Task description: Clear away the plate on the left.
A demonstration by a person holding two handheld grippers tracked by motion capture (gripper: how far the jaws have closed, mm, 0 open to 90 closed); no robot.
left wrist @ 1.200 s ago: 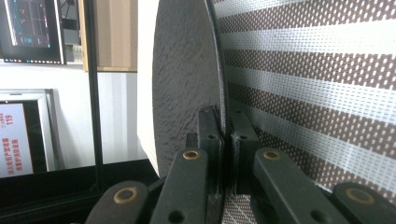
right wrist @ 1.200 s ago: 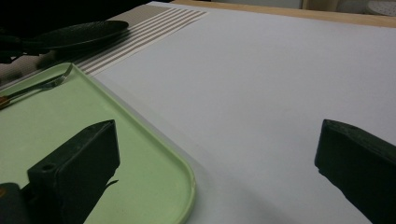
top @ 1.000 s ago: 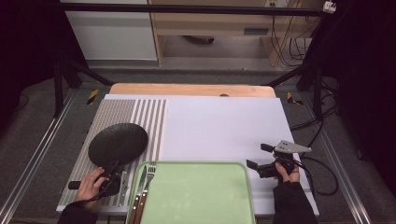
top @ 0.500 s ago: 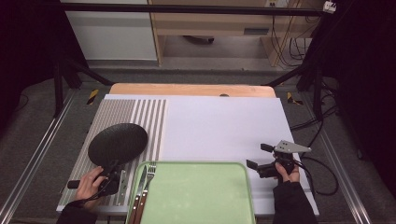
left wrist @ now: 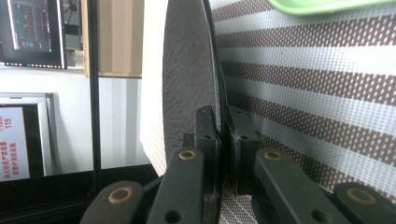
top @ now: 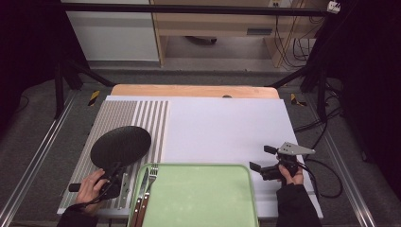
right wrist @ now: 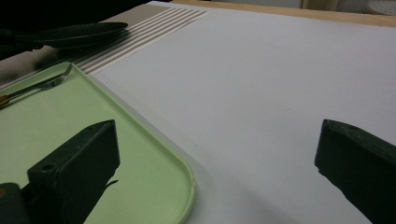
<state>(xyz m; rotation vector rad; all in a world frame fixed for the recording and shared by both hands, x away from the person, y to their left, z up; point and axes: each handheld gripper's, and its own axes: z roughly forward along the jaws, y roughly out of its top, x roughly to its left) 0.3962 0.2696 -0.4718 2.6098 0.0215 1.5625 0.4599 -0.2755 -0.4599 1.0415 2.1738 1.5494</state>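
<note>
Two grippers are in your hands at the near edge of the table. Your left gripper (top: 115, 174) has its jaws clamped on the near rim of the black plate (top: 121, 146), which is over the striped placemat (top: 113, 118), just left of the green tray (top: 198, 196); whether the plate rests on the mat or is lifted off it, I cannot tell. In the left gripper view the two pads pinch the plate's (left wrist: 187, 79) thin edge between them, the stripes of the mat (left wrist: 317, 98) behind it. Your right gripper (top: 261, 158) sits by the tray's right side over the white sheet (top: 222, 127), its jaws spread wide with nothing between them. A fork (top: 150, 182) and a knife (top: 140, 189) lie along the tray's left edge.
</note>
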